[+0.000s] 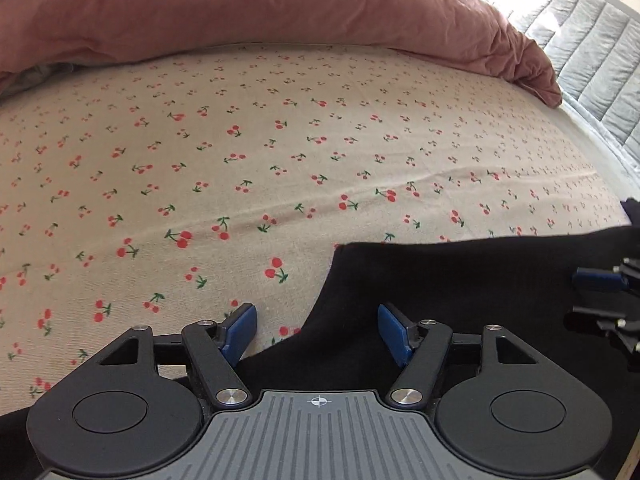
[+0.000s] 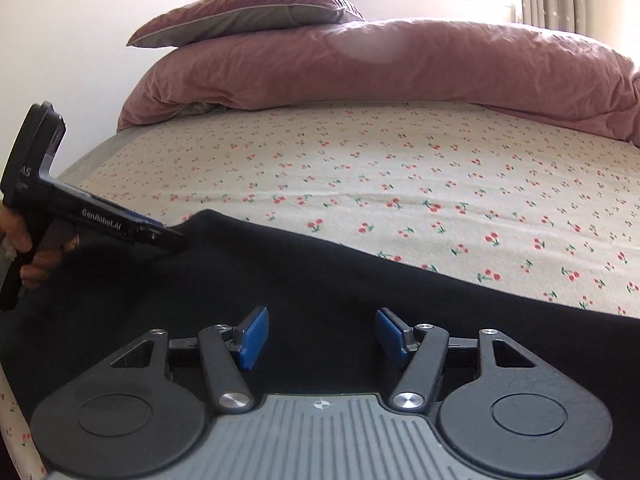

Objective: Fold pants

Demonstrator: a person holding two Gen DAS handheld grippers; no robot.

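Black fabric fills the lower part of both my wrist views: the pants (image 2: 320,272) lie spread flat on the cherry-print bedsheet (image 1: 240,160), along the near edge of the bed. From my left wrist camera they occupy the region from about 3 o'clock round to 6 o'clock, with one squared corner of cloth showing just past the middle of the frame. From my right wrist camera they cover everything from 9 o'clock through 6 to 4, their far edge running as a slanting line across the sheet.

My left gripper (image 1: 318,330) hovers low over the edge of the pants with its blue pads spread wide apart; the left pad sits over bare sheet, the right pad over black cloth, and nothing is between them. My right gripper (image 2: 318,334) is likewise released, its blue pads well apart above the dark cloth and pinching nothing.

At 9 o'clock in the right wrist view I see the left gripper side-on, gripped by my left hand (image 2: 28,248), its tip at the upper corner of the pants; whether it touches the cloth I cannot tell.

At 12 o'clock a rumpled pink duvet (image 2: 400,68) is heaped across the far end of the bed, with a pink pillow (image 2: 248,12) resting on top of it.
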